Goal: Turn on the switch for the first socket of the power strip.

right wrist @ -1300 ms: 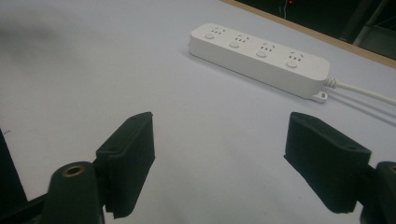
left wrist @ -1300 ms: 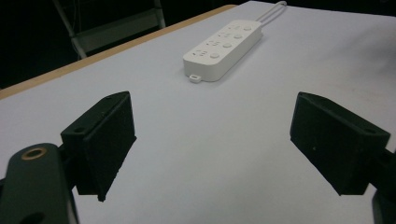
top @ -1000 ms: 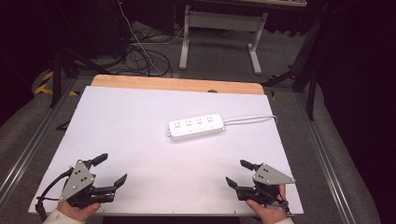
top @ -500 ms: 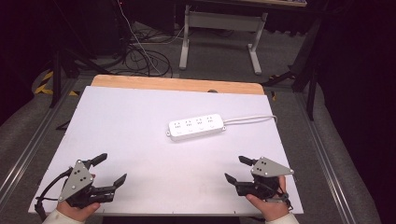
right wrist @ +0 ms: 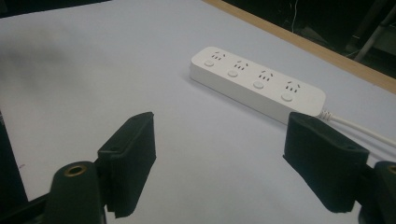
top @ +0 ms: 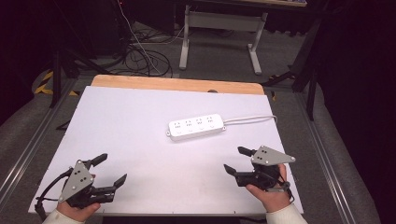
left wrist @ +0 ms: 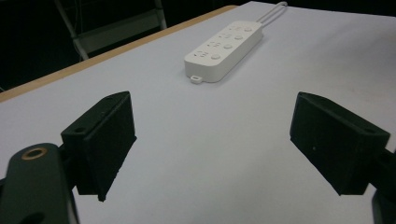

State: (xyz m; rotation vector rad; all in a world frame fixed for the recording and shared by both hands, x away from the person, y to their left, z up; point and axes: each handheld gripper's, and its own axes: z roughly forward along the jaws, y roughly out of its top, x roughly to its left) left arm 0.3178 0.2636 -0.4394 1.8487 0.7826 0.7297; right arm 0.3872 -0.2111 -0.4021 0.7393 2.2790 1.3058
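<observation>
A white power strip (top: 196, 127) lay flat on the white table (top: 140, 121), slightly right of centre and toward the far half. In the high view its long axis ran roughly from 8 o'clock to 2 o'clock, nearly across the table; the cord (top: 252, 120) left its right end toward 3 o'clock and curved to the table's right edge. The opposite end carried a small tab, which was plain in the left gripper view, where the power strip (left wrist: 225, 46) sat at about 12 o'clock ahead of the jaws and well apart from them.

The right gripper view showed four sockets, each with a round button, on the power strip (right wrist: 257, 84), with the cord (right wrist: 359, 127) passing behind the right-hand jaw. The high view alone showed the wooden strip (top: 177, 85) along the table's far edge, the floor cables (top: 140, 56) and a metal stand (top: 219, 28) beyond.

The left gripper (top: 106, 169) sat at 7 o'clock on the table's near edge, its jaws wide apart with nothing between them. The right gripper (top: 237, 160) was at 5 o'clock, near the strip but clear of it, its jaws likewise apart and holding nothing.
</observation>
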